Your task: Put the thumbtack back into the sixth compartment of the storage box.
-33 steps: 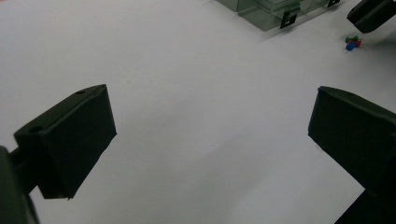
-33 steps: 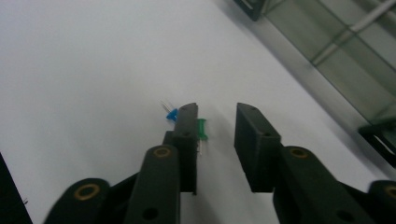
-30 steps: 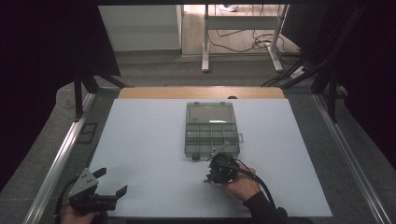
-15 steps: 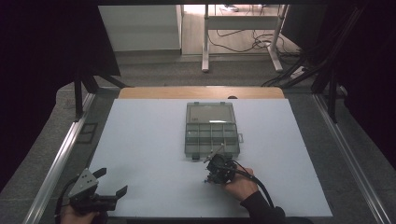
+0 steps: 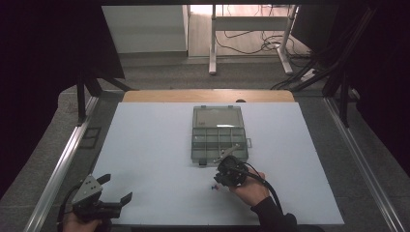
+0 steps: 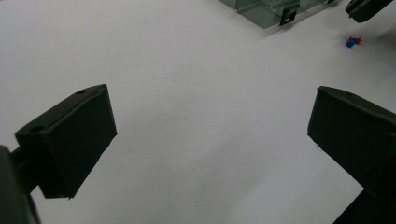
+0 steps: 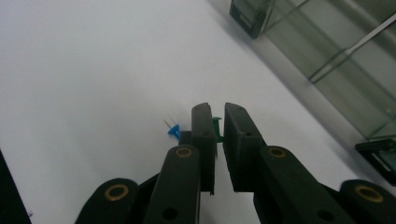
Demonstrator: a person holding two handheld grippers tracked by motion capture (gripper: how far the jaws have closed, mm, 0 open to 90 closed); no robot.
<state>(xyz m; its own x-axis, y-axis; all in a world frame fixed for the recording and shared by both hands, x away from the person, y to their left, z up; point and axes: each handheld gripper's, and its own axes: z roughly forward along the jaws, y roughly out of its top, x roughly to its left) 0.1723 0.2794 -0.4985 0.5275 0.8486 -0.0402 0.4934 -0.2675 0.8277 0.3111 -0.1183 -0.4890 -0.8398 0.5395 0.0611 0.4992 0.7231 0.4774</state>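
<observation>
The right gripper pinches a green pushpin, mostly hidden between its jaws, beside a blue pushpin near the clear plastic organizer box. The left gripper gapes wide over bare white tabletop.

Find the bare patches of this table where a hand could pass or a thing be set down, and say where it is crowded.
The white table lies bare between the left gripper and the compartment box, and again right of the box to the table's edge. It is crowded in front of the box: there the right gripper pinches a green pushpin, with a blue pushpin beside it.
</observation>
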